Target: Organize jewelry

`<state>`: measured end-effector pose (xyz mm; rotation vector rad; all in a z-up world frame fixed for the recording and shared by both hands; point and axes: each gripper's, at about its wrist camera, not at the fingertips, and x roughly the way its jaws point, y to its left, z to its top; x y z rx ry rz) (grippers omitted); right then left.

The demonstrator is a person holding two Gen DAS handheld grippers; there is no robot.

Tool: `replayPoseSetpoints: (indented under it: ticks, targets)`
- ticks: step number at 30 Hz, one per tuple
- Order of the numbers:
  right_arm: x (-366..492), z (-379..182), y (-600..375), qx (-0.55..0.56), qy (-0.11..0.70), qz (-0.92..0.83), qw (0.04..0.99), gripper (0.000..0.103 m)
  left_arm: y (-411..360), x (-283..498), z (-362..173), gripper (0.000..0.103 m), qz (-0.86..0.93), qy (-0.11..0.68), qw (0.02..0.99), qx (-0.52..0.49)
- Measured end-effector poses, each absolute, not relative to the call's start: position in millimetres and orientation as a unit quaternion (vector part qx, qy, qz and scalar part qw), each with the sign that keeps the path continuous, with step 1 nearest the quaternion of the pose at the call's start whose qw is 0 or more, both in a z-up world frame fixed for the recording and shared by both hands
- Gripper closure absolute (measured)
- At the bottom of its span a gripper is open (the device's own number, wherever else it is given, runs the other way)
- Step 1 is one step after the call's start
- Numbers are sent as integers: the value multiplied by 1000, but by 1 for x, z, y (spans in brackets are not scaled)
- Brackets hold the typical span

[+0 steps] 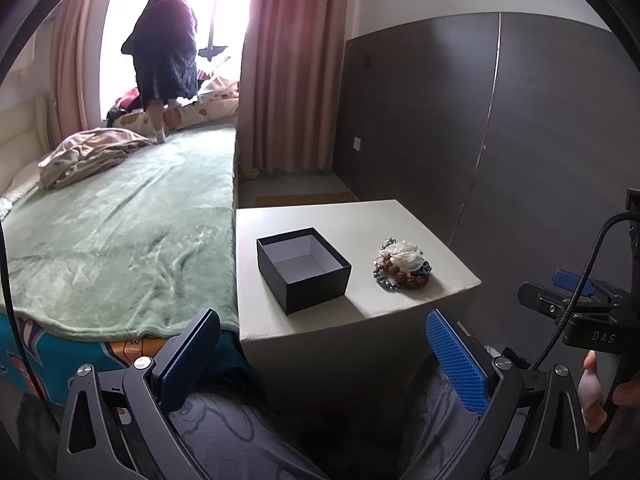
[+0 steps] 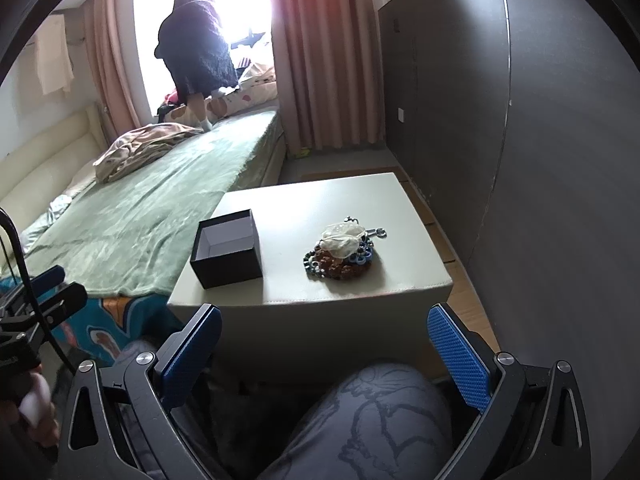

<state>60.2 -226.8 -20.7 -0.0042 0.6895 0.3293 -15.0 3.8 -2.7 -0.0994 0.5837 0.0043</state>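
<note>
An open, empty black box with a white lining stands on the cream bedside table; it also shows in the right wrist view. To its right lies a pile of jewelry: brown and grey bead bracelets, blue rings and a white sheer pouch, seen too in the right wrist view. My left gripper is open and empty, held short of the table's near edge. My right gripper is open and empty, also short of the near edge.
A bed with a green blanket adjoins the table on the left. A person in dark clothes stands at the window beyond. A dark wardrobe wall runs along the right. My knees are below the grippers.
</note>
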Motion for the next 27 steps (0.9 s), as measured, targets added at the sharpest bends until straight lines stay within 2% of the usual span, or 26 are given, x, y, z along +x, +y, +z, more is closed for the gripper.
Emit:
replayPoseSetpoints:
  ticks: [27]
  targets:
    - [55,-21,-229,1,337,160,928,0,1,-24,-1,0,1,286,957,-48]
